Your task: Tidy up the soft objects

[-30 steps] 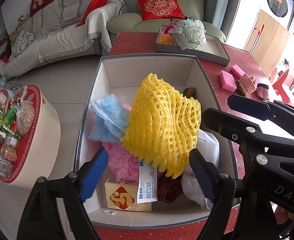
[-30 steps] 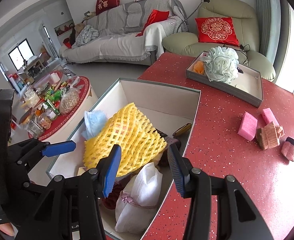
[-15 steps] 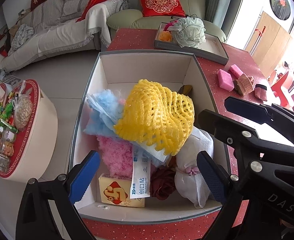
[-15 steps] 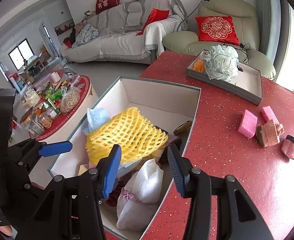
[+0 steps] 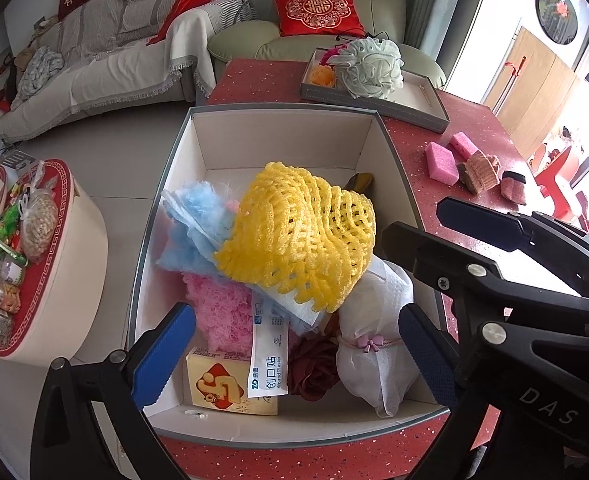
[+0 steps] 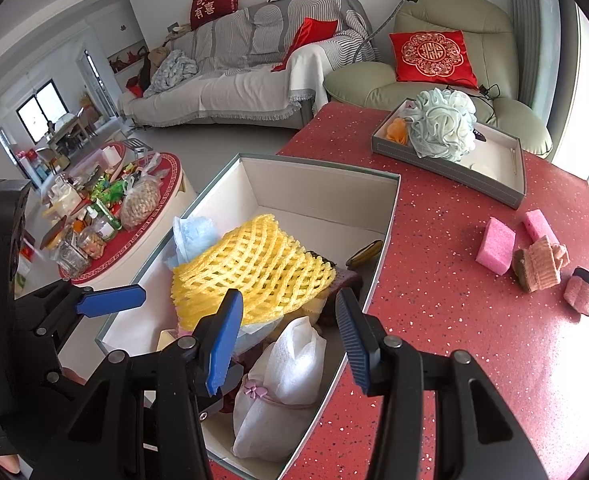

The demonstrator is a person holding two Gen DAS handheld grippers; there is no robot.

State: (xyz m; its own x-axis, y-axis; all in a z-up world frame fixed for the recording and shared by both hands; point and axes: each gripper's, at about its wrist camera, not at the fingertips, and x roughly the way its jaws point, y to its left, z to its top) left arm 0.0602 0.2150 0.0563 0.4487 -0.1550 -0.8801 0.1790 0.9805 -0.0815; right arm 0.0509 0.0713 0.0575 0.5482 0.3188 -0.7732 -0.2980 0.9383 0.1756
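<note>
Both grippers' fingers released; left gripper (image 5: pixel 290 344) just widened above "Wound Plaster" packet (image 5: pixel 269 356).

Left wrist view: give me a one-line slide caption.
Left gripper, its fingers just opened wide and empty, above the box where the yellow foam net tops the soft items.

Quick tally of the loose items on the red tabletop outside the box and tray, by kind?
Pink foam blocks: 2 — pink foam block, second pink foam block
Knitted tan-pink piece: 1 — knitted piece
Small pink pouch with black trim: 1 — small pouch
Total: 4
</note>
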